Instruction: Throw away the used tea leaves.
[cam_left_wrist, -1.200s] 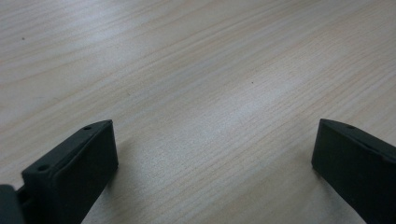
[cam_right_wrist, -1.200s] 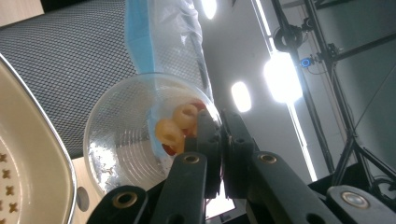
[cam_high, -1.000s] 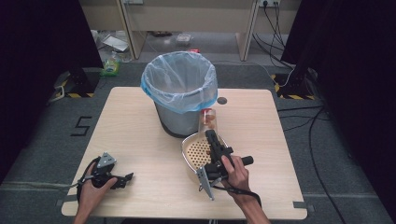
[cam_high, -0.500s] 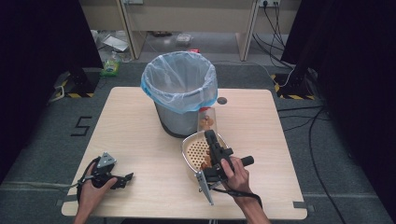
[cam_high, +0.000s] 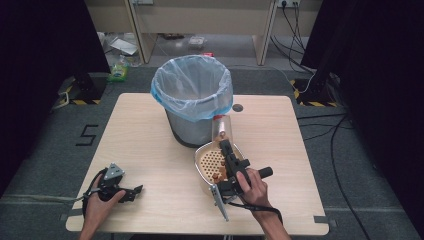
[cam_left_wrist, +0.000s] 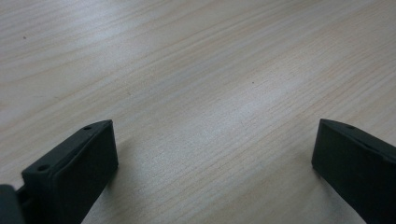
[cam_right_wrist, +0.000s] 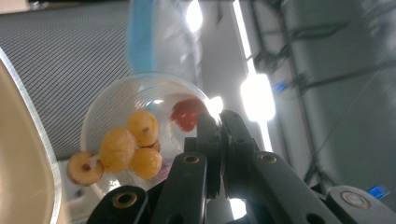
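A clear plastic cup (cam_right_wrist: 140, 135), tipped on its side, holds small yellow-orange fruits (cam_right_wrist: 133, 144) and a red patch at its base. The right hand-held gripper (cam_high: 223, 146) pinches its rim, over a perforated cream strainer (cam_high: 210, 160) just beside the grey bin (cam_high: 192, 100) with its blue liner. The floor bears a "5". The left hand-held gripper (cam_left_wrist: 210, 154) rests spread open on the bare table (cam_left_wrist: 196, 70).
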